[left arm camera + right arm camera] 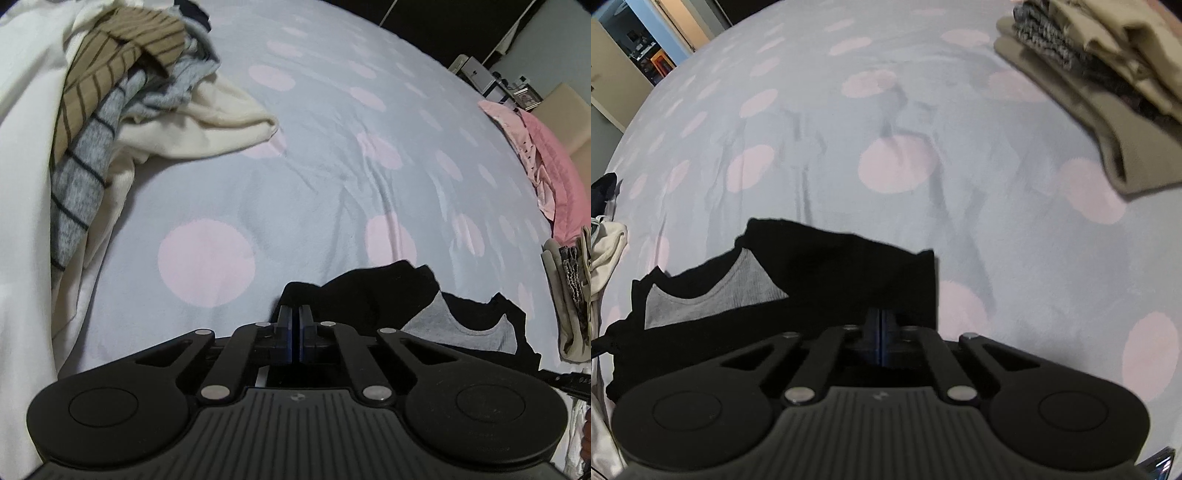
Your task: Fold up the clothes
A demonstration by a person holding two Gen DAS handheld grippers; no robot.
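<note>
bedsheet (317, 155): smooth matt cloth, lightly creased | black garment (827, 266): matt cloth, grey ribbed lining seen inside | striped clothes (92, 110) left of the sheet's middle: soft knit | left gripper (294, 325): matt black plastic, shiny metal rivets

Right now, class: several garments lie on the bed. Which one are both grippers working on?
The black garment with the grey lining. It lies right at both shut grippers; the striped pile and beige folded stack lie apart.
</note>
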